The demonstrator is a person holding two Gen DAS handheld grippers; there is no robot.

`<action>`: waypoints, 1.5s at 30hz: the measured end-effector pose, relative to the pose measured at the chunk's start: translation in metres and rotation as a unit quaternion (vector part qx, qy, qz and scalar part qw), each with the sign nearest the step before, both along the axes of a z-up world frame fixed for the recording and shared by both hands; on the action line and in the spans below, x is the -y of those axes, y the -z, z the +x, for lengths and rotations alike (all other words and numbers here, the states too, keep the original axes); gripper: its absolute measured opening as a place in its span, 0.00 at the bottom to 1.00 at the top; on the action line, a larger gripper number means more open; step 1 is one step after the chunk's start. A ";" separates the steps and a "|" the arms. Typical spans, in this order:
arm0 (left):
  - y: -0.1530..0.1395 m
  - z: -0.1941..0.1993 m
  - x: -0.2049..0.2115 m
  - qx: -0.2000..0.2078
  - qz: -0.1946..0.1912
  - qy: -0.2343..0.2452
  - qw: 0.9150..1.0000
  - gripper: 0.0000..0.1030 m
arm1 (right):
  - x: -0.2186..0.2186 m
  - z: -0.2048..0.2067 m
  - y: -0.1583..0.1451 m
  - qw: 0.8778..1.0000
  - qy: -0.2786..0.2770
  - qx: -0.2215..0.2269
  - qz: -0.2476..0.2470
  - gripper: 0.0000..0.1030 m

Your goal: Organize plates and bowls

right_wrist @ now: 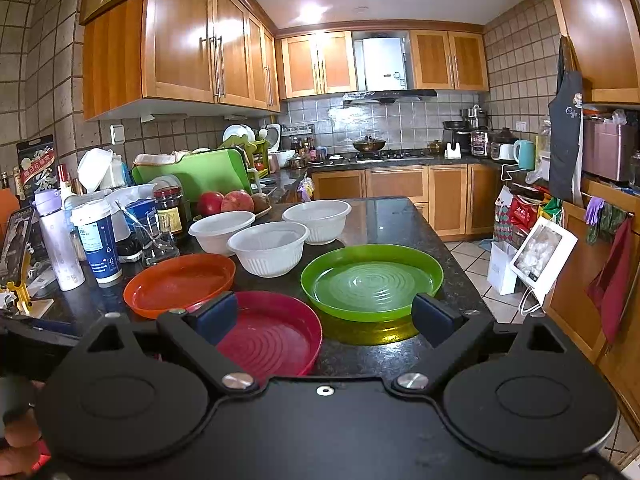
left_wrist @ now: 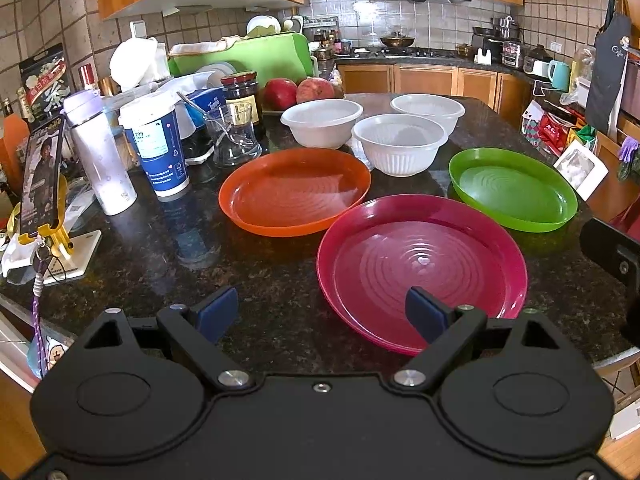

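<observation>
Plates (left_wrist: 422, 270) lie separate; with both grippers (left_wrist: 322, 314) wide and empty, you pinch the magenta rim squarely

Dark speckled granite countertop (left_wrist: 248, 264) holding a magenta plate (left_wrist: 422, 276), orange plate (left_wrist: 294, 192), green plate (left_wrist: 514, 188), three white bowls (left_wrist: 398, 148) behind, and cluttered cups and jars (left_wrist: 154, 144) along the left

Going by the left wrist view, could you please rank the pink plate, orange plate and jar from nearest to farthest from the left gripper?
1. pink plate, just ahead of the left gripper, right side.
2. orange plate, farther back, centre-left.
3. jar, at the rear left, among the clutter.
</observation>
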State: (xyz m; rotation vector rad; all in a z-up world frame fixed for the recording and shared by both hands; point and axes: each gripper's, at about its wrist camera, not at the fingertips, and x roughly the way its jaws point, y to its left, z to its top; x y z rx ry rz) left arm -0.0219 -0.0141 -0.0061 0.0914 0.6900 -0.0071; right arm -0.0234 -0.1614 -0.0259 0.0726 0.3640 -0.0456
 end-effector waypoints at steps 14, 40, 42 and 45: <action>-0.001 -0.001 -0.002 0.002 0.003 0.001 1.000 0.89 | 0.000 -0.001 0.000 1.000 0.000 0.001 -0.002 0.96; -0.002 -0.008 -0.007 0.003 0.003 -0.006 1.000 0.89 | -0.001 -0.006 -0.002 1.000 -0.003 0.004 -0.004 0.96; -0.002 -0.008 -0.007 0.004 0.002 -0.007 1.000 0.89 | -0.001 -0.007 -0.003 1.000 -0.004 0.005 -0.005 0.96; -0.002 -0.010 -0.007 0.004 0.002 -0.008 1.000 0.89 | 0.000 -0.008 -0.003 1.000 -0.005 0.007 -0.003 0.96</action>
